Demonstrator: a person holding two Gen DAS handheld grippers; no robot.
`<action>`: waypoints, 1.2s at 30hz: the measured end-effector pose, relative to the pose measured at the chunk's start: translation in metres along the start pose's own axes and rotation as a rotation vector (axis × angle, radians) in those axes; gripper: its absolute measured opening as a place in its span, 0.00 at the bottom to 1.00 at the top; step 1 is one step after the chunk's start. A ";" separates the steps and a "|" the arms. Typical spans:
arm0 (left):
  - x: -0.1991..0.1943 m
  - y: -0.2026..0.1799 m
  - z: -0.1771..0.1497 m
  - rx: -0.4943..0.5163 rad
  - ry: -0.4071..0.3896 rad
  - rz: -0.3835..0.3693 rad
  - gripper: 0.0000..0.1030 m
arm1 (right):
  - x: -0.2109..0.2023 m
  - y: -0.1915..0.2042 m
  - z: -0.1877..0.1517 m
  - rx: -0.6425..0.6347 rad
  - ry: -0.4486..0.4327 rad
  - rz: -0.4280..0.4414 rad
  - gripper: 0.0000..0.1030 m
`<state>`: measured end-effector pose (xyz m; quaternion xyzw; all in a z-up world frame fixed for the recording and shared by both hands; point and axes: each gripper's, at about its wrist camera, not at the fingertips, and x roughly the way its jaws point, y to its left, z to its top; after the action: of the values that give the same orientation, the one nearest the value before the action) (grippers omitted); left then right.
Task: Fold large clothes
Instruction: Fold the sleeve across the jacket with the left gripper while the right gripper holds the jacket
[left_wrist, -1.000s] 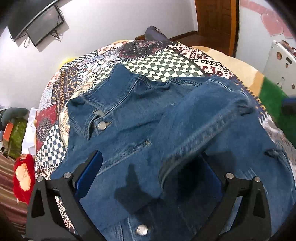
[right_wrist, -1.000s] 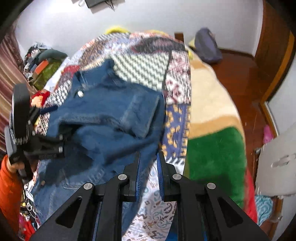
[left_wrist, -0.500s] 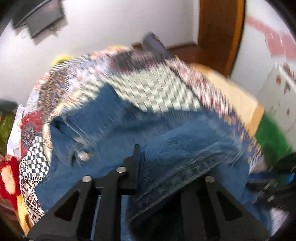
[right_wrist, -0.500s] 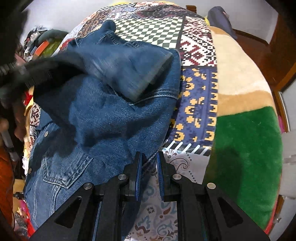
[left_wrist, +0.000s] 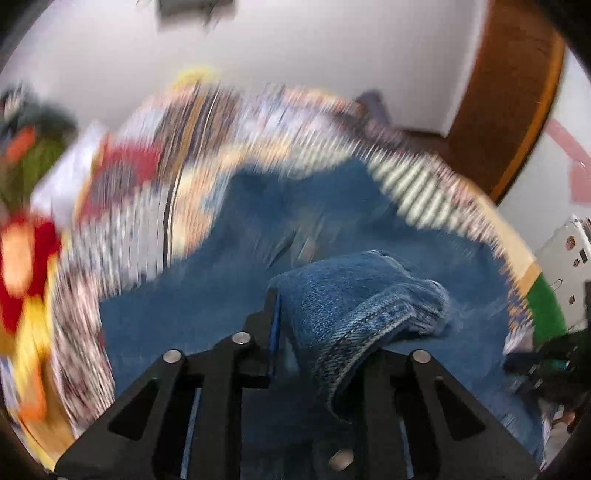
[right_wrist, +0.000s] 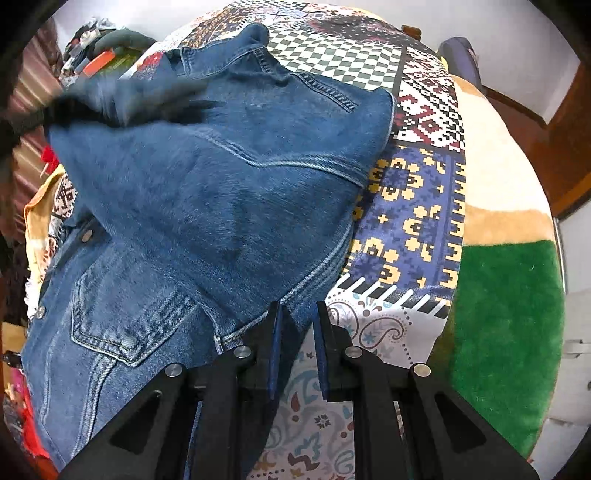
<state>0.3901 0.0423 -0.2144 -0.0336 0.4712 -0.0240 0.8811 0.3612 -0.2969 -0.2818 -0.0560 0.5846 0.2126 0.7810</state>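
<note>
2 wrist views logged; left view heavily motion-blurred, right view sharp.

Bed quilt (right_wrist: 424, 221): largest item, flat woven patchwork. Green-and-white checkerboard panel at 12 o'clock in the right view, blue panel with yellow cross motifs at 3 o'clock, white paisley panel at 6 o'clock.

Plush blanket (right_wrist: 509, 314): deep pile, cream band above a green band, 3 to 4 o'clock, touching the quilt edge.

Denim jacket (right_wrist: 221, 184): lies on the quilt and fills 7 to 12 o'clock of the right view. Mid-blue heavy twill, paler double topstitching along the seams, collar pointing to 12 o'clock. 1 panel is folded over the body and raised.

Chest pocket (right_wrist: 122, 325): pointed lower edge, at 8 o'clock, flat on the front.

Cuff (left_wrist: 388, 314): thick doubled band, coarse weave sharp in the left view, bunched into a roll at centre.

Snap button (right_wrist: 87, 234): round, dull metal, at 9 o'clock; any stamping is too small to read.

Left gripper (left_wrist: 317, 325): black fingers, blue pad on the visible finger. Jaws are opening, with the cuff roll between them and pressed against that pad; the other finger is hidden behind the denim.

Right gripper (right_wrist: 297, 310): black fingers, blue pads, closed down on the jacket's lower edge at 6 o'clock, directly over the paisley panel.
</note>
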 end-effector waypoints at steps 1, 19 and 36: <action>0.009 0.010 -0.012 -0.031 0.038 -0.010 0.25 | 0.000 -0.001 -0.001 0.004 0.005 0.000 0.12; -0.005 0.004 -0.065 0.069 0.131 0.039 0.83 | 0.005 0.006 -0.002 0.061 0.044 -0.074 0.12; 0.039 -0.065 -0.036 0.377 0.138 0.135 0.86 | -0.001 -0.010 -0.010 0.110 0.033 0.000 0.12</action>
<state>0.3808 -0.0265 -0.2611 0.1652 0.5187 -0.0550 0.8371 0.3564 -0.3100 -0.2853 -0.0164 0.6081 0.1789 0.7732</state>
